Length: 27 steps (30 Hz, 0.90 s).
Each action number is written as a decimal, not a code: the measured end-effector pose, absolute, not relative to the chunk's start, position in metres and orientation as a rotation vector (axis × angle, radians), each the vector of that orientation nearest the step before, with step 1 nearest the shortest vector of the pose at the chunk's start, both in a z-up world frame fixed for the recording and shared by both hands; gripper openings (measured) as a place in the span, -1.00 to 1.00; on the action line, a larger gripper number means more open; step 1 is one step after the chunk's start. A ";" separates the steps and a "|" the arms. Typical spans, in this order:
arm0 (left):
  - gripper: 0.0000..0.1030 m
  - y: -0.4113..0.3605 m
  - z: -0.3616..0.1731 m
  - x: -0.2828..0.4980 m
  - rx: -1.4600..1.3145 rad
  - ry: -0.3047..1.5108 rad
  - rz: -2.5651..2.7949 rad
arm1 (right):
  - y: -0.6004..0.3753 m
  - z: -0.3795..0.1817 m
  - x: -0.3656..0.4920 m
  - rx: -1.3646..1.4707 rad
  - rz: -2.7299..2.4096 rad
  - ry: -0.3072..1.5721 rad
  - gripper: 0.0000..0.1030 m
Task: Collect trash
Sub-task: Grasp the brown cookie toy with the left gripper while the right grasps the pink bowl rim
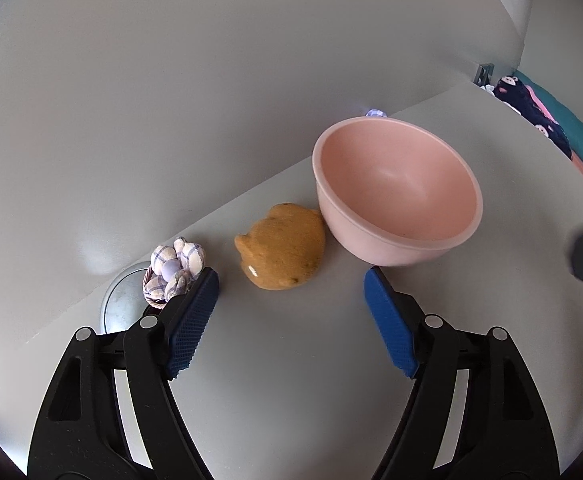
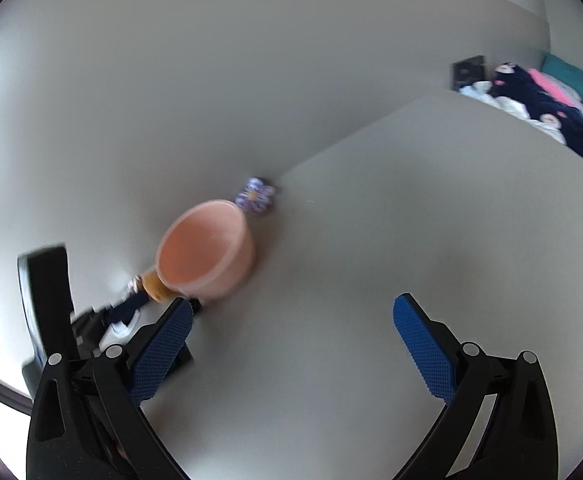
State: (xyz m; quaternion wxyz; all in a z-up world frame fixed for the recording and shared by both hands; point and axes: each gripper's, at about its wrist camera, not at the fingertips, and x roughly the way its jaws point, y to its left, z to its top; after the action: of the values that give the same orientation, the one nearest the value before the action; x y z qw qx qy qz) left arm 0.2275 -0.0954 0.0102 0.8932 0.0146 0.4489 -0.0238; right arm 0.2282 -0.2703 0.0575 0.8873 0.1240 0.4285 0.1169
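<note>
You are holding left claw (image 1: 291, 276) wide open, gripping nothing, hovering low over grey worktop (image 1: 311, 380). Brown plush toy (image 1: 281, 247) is lying just ahead between blue pads (image 1: 193, 320), touching pink bowl (image 1: 395, 190) on its right. Checked fabric scrunchie (image 1: 175, 268) is sitting at worktop edge, just beside left pad, near round metal grommet (image 1: 121, 304). Your right claw (image 2: 293, 320) is also gaping open and empty, pointing at bare worktop; bowl (image 2: 207, 248) is showing blurred on its left, small purple-patterned item (image 2: 256, 195) lying behind it by wall.
</note>
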 end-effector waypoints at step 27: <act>0.44 -0.086 0.012 0.249 0.022 0.922 -0.065 | -0.254 0.037 0.290 0.139 0.180 0.935 -0.83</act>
State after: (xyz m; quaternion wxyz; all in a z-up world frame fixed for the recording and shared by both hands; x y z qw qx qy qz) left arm 0.2486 -0.0856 0.0120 0.8952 0.0108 0.4445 -0.0312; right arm 0.2899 -0.2537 0.0373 0.8865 0.0666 0.4497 0.0864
